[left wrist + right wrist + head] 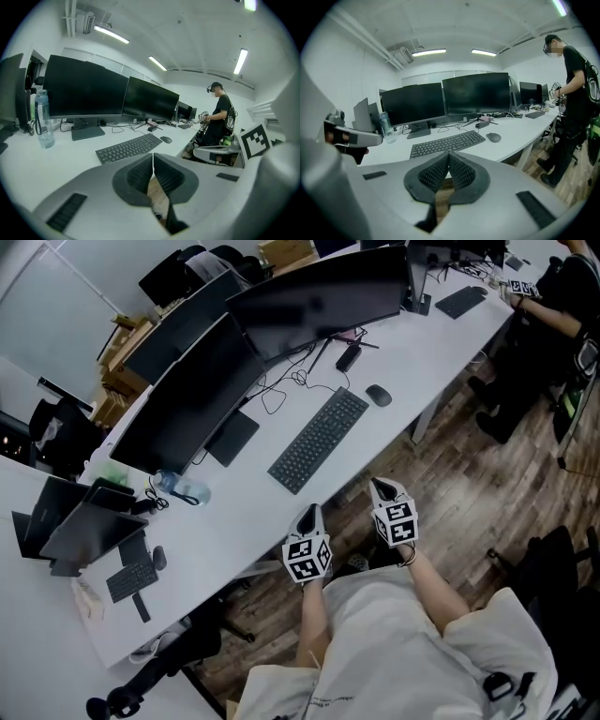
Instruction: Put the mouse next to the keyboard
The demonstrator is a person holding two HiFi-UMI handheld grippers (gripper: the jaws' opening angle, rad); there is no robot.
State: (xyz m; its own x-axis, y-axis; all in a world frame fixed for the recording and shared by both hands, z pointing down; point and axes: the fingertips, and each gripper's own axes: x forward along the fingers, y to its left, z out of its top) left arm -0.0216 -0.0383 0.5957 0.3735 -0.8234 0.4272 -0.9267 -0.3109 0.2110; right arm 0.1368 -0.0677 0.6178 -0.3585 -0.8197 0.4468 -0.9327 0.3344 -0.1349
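1. Ahead of the left claw (311, 512) and right claw (380, 487), on the table (234, 521), the mouse (379, 396) lies just beside the keyboard (320, 439), as the task asks.
2. Both claws are pressed together, empty, short of the table's edge.
3. That fits a finished placing or a mouse never moved; I judge no further move is called for.

Dark monitors (187, 399) on white desk (234, 517); water bottle (42, 119) beside them; person (574, 84) standing nearby.

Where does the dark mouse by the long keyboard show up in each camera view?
Head view: mouse upper middle, past the upper-right end of the keyboard.
Left gripper view: mouse near centre, right of the keyboard.
Right gripper view: mouse right of centre, beside the keyboard.
Shared landmark: the keyboard.
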